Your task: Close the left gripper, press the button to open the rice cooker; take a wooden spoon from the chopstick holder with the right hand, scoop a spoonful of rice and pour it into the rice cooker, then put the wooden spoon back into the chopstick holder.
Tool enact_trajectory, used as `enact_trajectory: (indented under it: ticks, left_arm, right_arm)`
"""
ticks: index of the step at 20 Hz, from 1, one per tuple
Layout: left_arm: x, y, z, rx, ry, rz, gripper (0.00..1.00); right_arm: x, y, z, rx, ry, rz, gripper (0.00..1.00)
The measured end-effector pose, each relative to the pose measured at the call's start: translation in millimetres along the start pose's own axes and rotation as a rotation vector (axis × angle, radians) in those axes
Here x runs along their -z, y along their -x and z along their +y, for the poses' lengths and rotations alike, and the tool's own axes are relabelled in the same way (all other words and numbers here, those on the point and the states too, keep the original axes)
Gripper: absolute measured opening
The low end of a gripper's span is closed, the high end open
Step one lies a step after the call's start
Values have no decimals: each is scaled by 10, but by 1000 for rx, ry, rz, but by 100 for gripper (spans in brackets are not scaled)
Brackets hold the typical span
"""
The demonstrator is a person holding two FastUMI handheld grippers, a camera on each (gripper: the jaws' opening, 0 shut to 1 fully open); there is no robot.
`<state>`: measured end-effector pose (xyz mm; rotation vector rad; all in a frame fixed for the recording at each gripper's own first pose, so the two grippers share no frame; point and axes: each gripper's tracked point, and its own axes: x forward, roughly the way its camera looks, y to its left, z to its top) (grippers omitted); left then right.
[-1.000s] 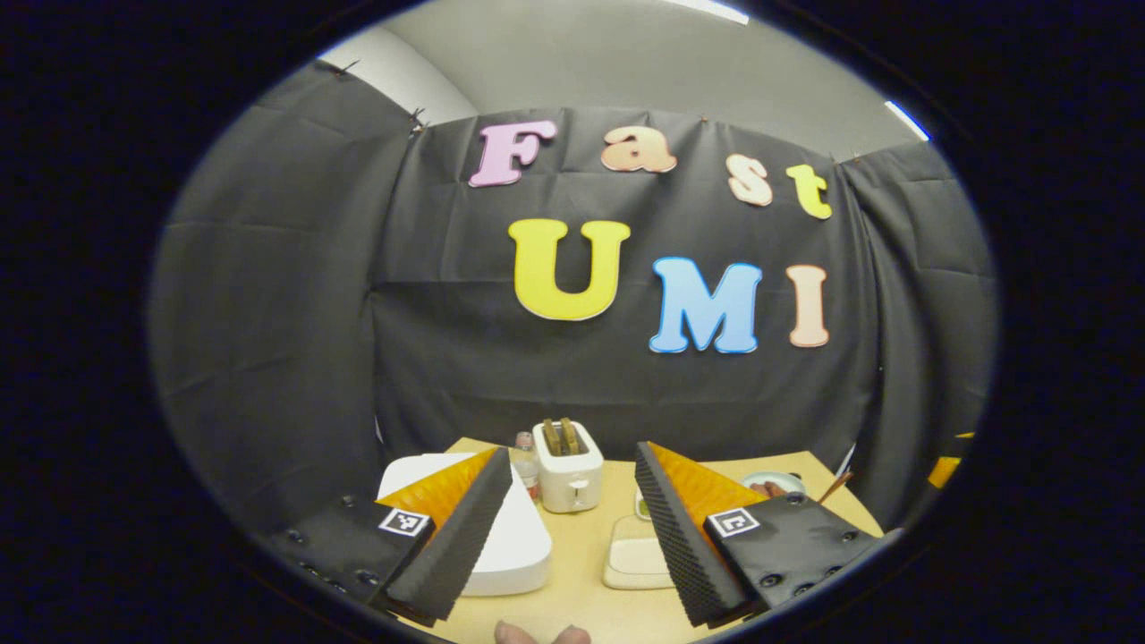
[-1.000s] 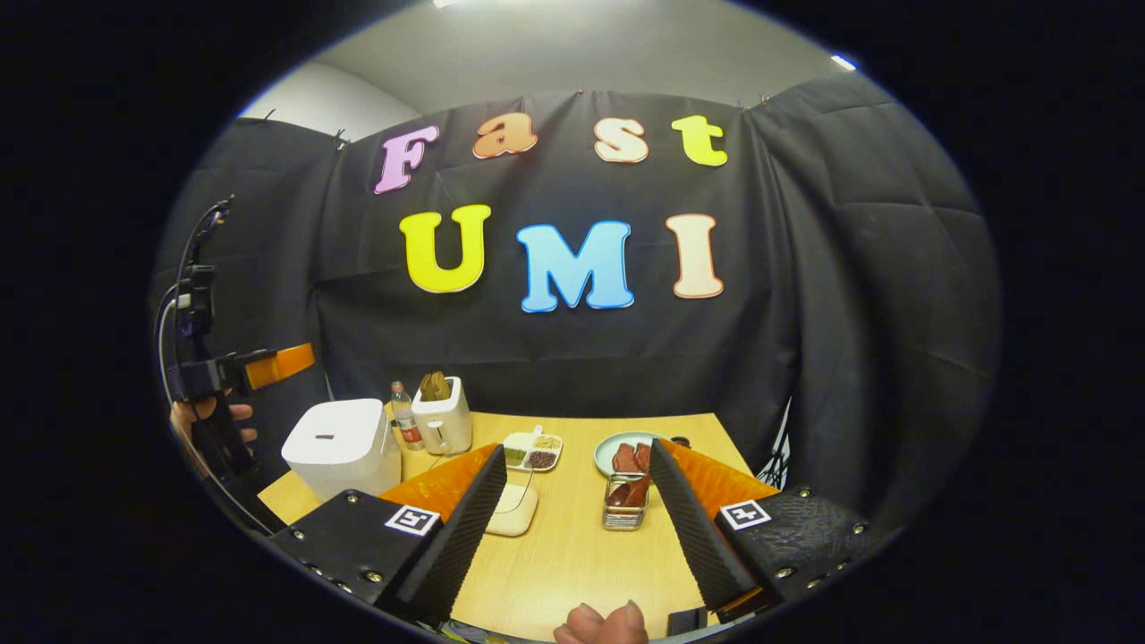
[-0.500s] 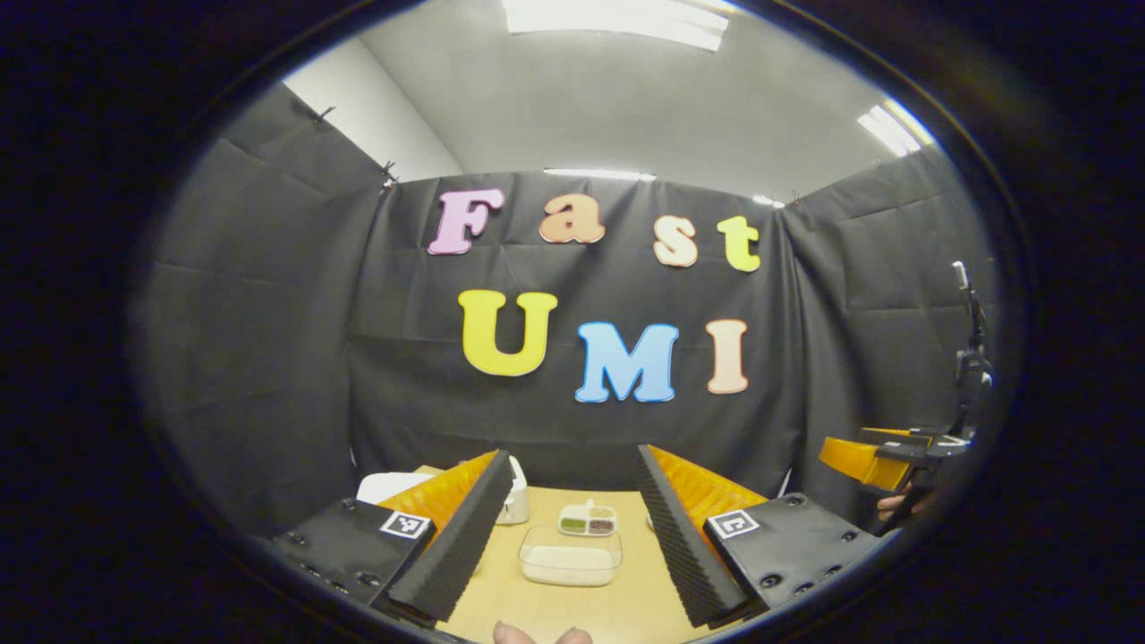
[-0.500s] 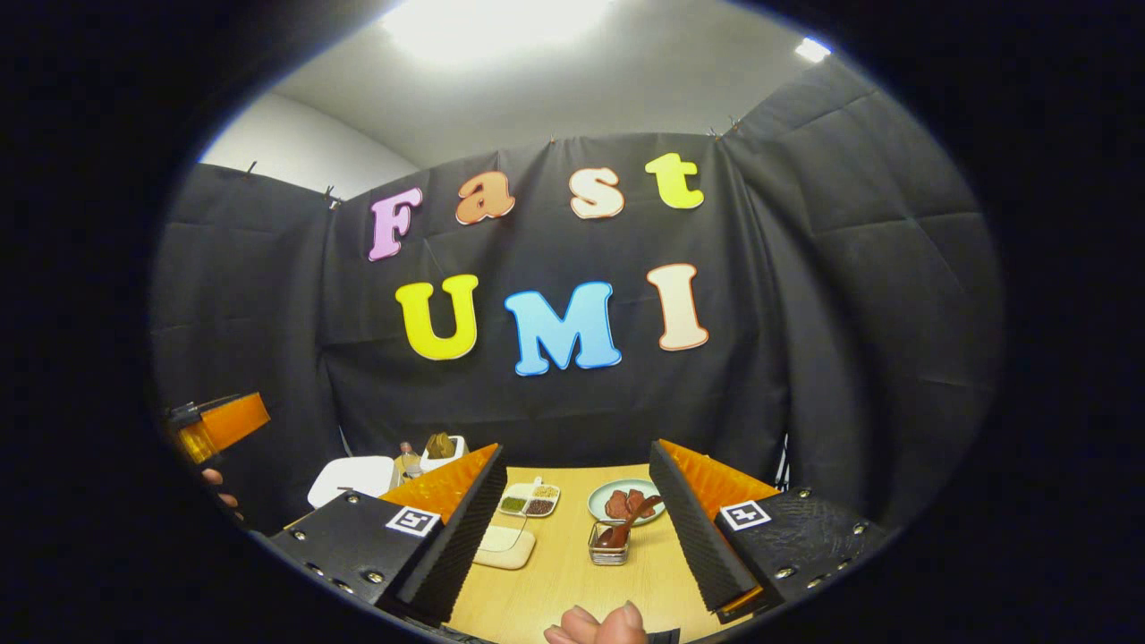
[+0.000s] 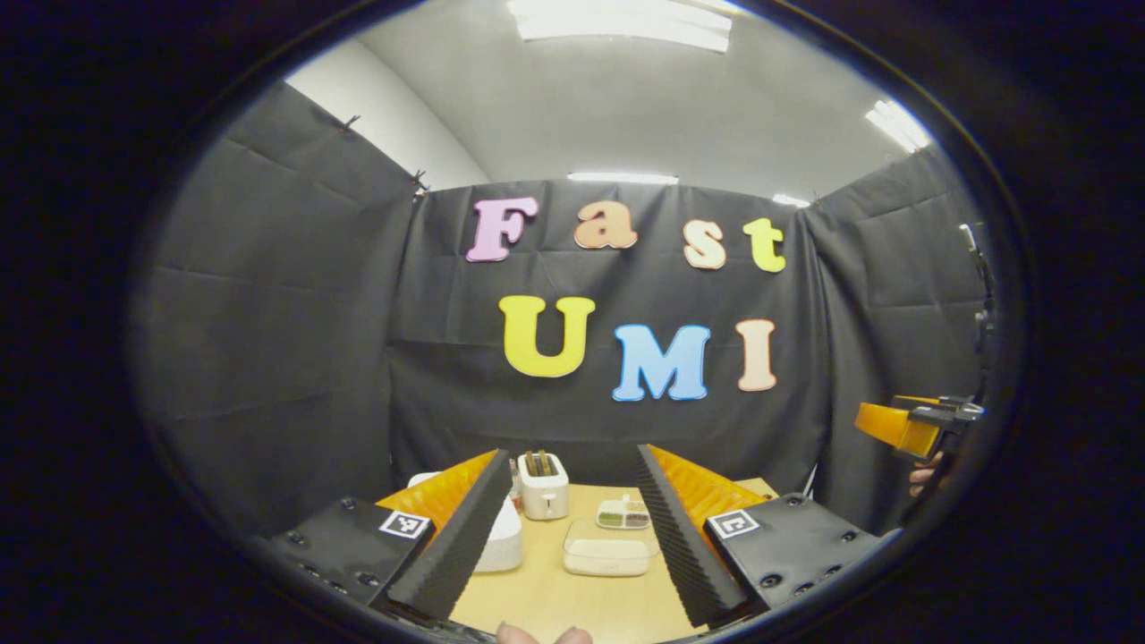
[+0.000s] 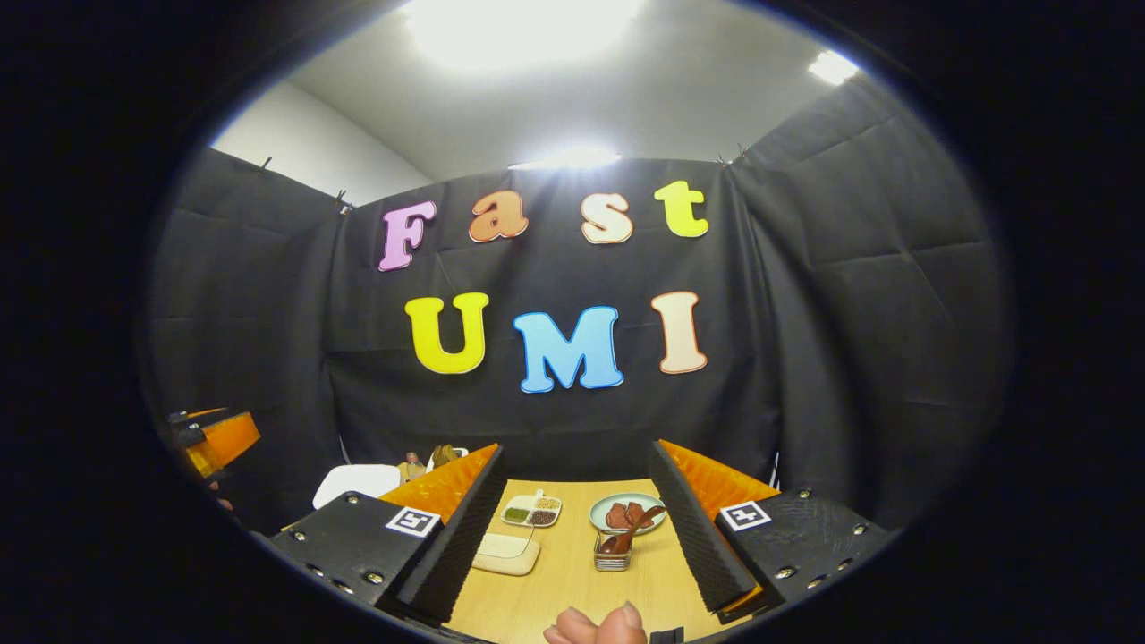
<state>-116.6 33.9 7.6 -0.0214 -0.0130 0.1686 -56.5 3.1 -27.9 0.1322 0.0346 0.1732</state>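
**Both grippers raised and open, nothing touched yet**

The left gripper [image 5: 568, 537] hangs above the near edge of the table [image 5: 572, 604] with its jaws spread wide and nothing between them. The rice cooker [image 5: 501, 537] sits low on the left, partly hidden behind the left finger; its lid looks shut. The button does not show from here. It is a rigid, fairly heavy box, so by my judgement it should stay put under a firm press from closed fingertips, provided the push goes straight onto the button.

The right gripper [image 6: 577, 532] is also wide open and empty. Seen between its fingers, the chopstick holder [image 6: 611, 555] stands ahead on the table, well short of the fingertips, with the wooden spoon [image 6: 633, 528] leaning out of it toward the right. The spoon is likely light, stiff and smooth, so it could twist in a loose pinch; the upper handle, clear of the holder's rim, looks the best place to grip.

The tub of rice [image 5: 608, 556] lies just right of the cooker, an easy reach for scooping.
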Motion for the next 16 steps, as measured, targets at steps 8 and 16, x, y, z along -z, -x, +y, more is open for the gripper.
enact_trajectory:
  ticks: [8, 16]
  left_arm:
    - [26, 35, 307, -33, 9, -1, 94]
    - [66, -26, 378, -30, 27, 5, 97]
  right_arm:
    - [-77, 19, 189, -13, 15, -7, 98]
    - [-84, -17, 156, 14, 0, -6, 98]
